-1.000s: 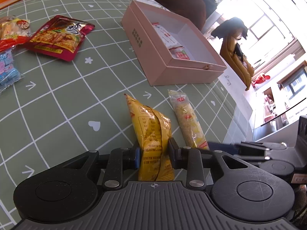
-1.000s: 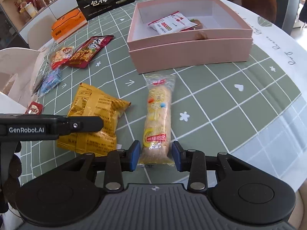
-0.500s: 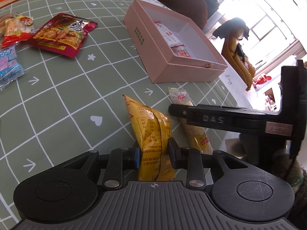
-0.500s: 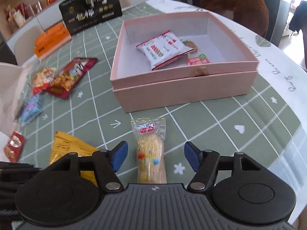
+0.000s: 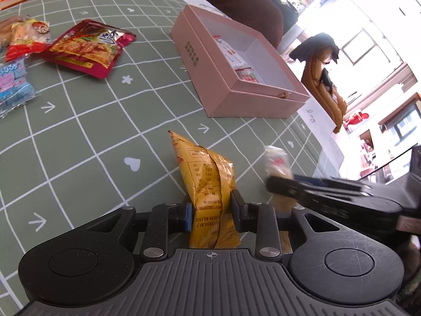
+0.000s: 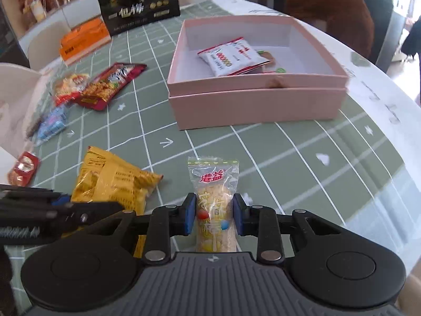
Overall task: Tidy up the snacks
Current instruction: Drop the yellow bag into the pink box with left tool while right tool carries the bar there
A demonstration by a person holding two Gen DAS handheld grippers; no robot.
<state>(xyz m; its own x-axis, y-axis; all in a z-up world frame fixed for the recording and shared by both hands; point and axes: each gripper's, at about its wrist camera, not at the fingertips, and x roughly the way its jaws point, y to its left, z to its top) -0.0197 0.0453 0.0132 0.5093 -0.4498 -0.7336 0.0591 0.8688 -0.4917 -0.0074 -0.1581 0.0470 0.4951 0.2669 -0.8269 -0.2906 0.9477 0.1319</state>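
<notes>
We see the table [image 6: 302, 158] under green grid cloth: pink box [image 6: 252, 108], red pouch [image 6: 113, 84], blue packet [image 6: 52, 125], orange box [image 6: 84, 42], black box [image 6: 139, 6].

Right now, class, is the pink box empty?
No, the pink box already holds a white snack packet and other small items.

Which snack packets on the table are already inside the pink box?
The white packet with red print and a small packet beside it lie in the pink box; every other packet is outside it.
</notes>
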